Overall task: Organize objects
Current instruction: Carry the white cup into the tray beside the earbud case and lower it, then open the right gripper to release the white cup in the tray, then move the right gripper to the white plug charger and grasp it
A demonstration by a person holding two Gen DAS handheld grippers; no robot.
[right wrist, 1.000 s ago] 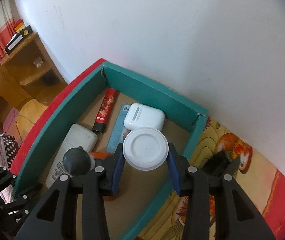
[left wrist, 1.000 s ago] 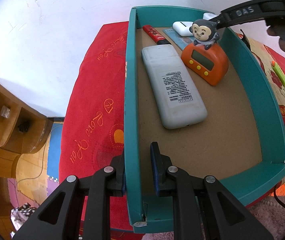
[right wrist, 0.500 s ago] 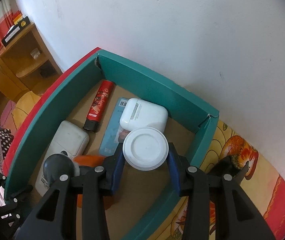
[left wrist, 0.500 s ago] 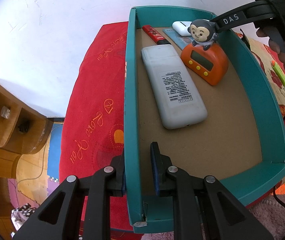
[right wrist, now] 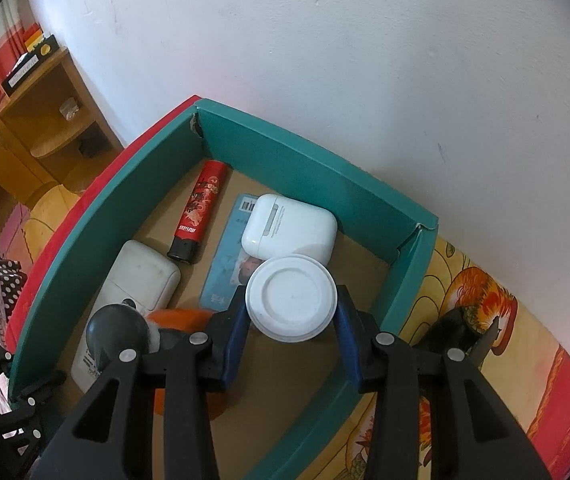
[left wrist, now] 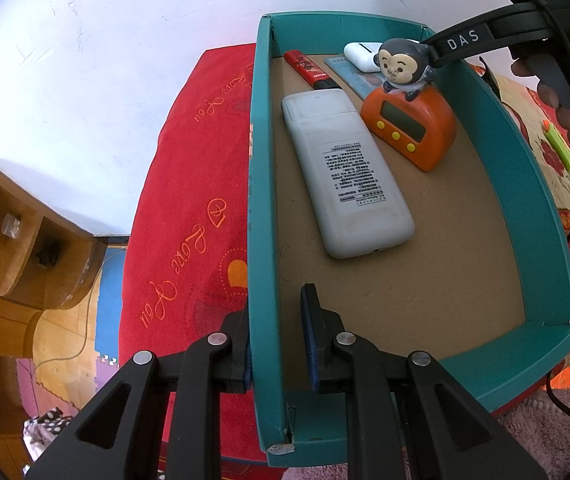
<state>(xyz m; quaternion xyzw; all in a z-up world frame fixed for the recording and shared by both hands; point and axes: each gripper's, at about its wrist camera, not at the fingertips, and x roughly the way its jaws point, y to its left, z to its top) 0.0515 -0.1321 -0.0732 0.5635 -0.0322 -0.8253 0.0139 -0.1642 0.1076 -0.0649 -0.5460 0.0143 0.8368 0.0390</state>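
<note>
Two blue pads (right wrist: 232, 344) of the right gripper (right wrist: 291, 344) are clamping a white round lid-topped container (right wrist: 291, 298) by its sides, holding it above the teal box (right wrist: 309, 176) — over the bare cardboard floor near the 5 o'clock corner, not yet set down. Just beyond it, at 12 o'clock, a white earbud case (right wrist: 289, 230) is lying on a blue card (right wrist: 225, 264); at 9 o'clock an orange monkey clock (right wrist: 177, 318) is sitting close. Lowering off-line could be knocking the container into the case or the clock, and a smooth round wall may be slipping if the grip is loosening early.

The left gripper (left wrist: 277, 340) is pinching the box's left wall (left wrist: 263, 240), fingers closed on the thin board. If that pinch is twisting, the wall — already frayed at the near corner — could be bending or tearing, shifting the white remote (left wrist: 345, 176) and red lighter (left wrist: 307, 66) inside.
</note>
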